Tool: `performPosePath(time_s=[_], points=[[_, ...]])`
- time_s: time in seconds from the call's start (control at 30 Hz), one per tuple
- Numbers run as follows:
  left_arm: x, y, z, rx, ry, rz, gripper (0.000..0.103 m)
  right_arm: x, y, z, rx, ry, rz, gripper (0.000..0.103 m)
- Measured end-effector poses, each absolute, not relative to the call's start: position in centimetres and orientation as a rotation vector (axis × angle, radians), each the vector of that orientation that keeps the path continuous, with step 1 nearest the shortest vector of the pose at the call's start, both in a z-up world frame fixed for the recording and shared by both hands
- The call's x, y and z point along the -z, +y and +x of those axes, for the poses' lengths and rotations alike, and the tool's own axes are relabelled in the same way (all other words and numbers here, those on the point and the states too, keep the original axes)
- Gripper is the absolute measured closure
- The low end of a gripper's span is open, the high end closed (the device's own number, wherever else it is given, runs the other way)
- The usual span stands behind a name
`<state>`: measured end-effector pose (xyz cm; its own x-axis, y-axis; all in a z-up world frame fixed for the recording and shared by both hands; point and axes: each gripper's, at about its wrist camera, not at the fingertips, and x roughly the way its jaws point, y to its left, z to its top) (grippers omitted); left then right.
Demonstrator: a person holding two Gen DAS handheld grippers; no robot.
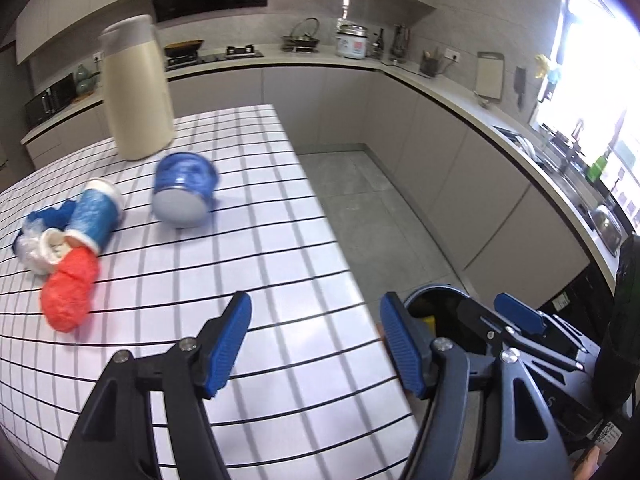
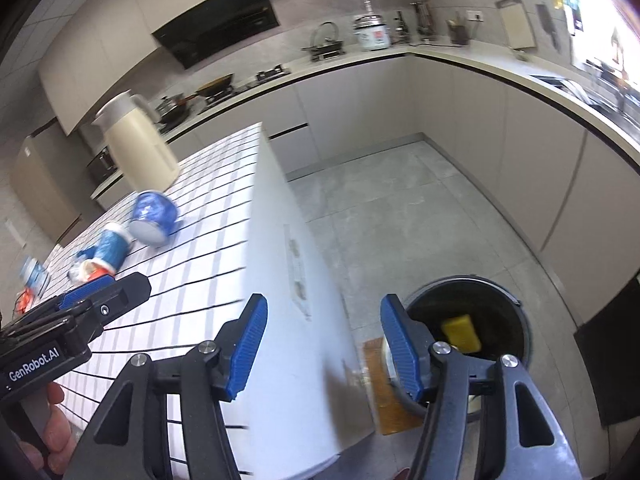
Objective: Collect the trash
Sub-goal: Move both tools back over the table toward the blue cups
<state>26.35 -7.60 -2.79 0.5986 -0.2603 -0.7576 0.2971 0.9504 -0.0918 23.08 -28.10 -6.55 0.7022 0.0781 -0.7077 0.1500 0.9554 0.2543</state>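
My left gripper (image 1: pixel 316 344) hangs open and empty over the near right part of the grid-patterned table (image 1: pixel 280 280). Trash lies at the table's left: a blue bowl-like cup (image 1: pixel 184 190) on its side, a blue paper cup (image 1: pixel 94 216), a small white cup (image 1: pixel 52 250) and a crumpled red bag (image 1: pixel 68 292). My right gripper (image 2: pixel 324 344) is open past the table's edge, above the floor. Beside it stands a round dark bin (image 2: pixel 516 312) holding a yellow piece (image 2: pixel 460 332). A blurred amber piece (image 2: pixel 380 384) shows by the bin's left rim, touching neither finger.
A tall cream thermos jug (image 1: pixel 136 88) stands at the back of the table. A kitchen counter (image 1: pixel 440 88) with a rice cooker (image 1: pixel 352 40) runs along the walls. Grey floor (image 2: pixel 380 220) lies between table and cabinets. A hand (image 2: pixel 56 420) holds the left gripper (image 2: pixel 108 292).
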Motion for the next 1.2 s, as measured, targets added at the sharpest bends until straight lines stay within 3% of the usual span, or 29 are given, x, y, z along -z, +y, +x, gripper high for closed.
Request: performPosePath(time_s=[0.7, 1.2], points=[[3.7, 11.6, 28.9, 0.073, 0.880, -0.045, 0.035, 6.4, -11.4, 28.7, -0.149, 0.810, 0.224, 0.034], [4.8, 16.3, 31.3, 0.104, 0.916, -0.049, 0.035, 6.8, -6.0, 30.5, -0.145, 0.821, 0.228, 0.034]])
